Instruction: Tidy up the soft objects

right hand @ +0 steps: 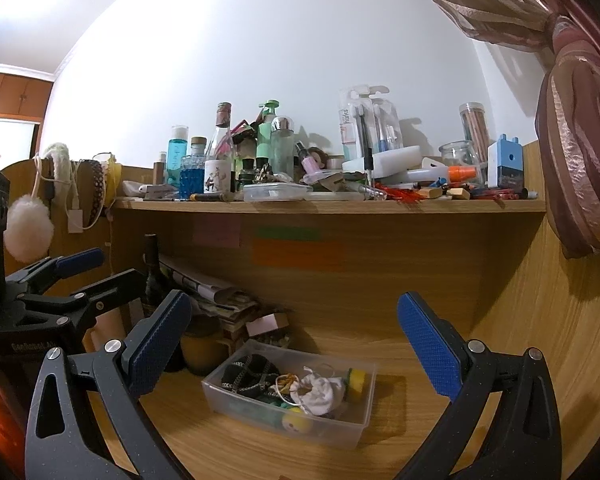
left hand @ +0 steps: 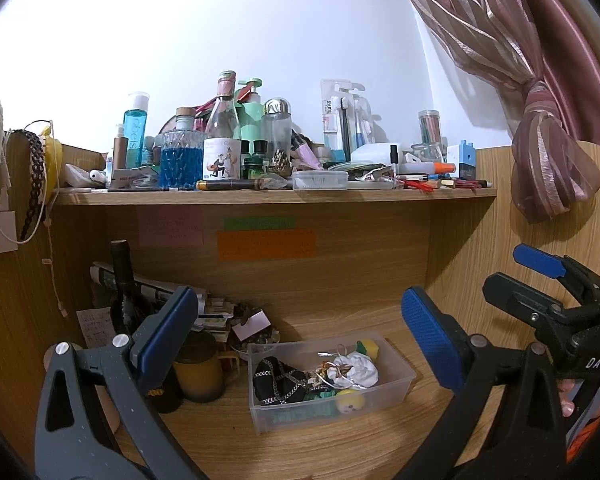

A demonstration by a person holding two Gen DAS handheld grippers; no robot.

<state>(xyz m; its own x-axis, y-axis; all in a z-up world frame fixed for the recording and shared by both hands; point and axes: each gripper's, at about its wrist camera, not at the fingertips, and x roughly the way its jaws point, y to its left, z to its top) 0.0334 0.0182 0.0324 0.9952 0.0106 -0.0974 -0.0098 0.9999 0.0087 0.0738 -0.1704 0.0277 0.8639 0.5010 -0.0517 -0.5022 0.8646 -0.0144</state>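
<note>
A clear plastic bin [left hand: 396,384] [right hand: 340,432] stands on the wooden desk under the shelf. It holds soft things: a black patterned pouch [left hand: 278,380] [right hand: 248,372], a white cloth bundle [left hand: 358,370] [right hand: 320,394], a yellow ball toy [left hand: 350,402] [right hand: 296,420] and a yellow-green piece [left hand: 368,348] [right hand: 356,380]. My left gripper [left hand: 300,336] is open and empty, held above and before the bin. My right gripper [right hand: 296,344] is open and empty over the bin; it also shows at the right of the left wrist view [left hand: 540,264].
A crowded shelf [left hand: 276,196] [right hand: 328,204] of bottles and pens runs above. A dark bottle [left hand: 122,276], papers and a yellow mug [left hand: 198,376] stand left of the bin. A pink curtain [left hand: 540,152] hangs at right. A white pom-pom [right hand: 28,228] hangs at left.
</note>
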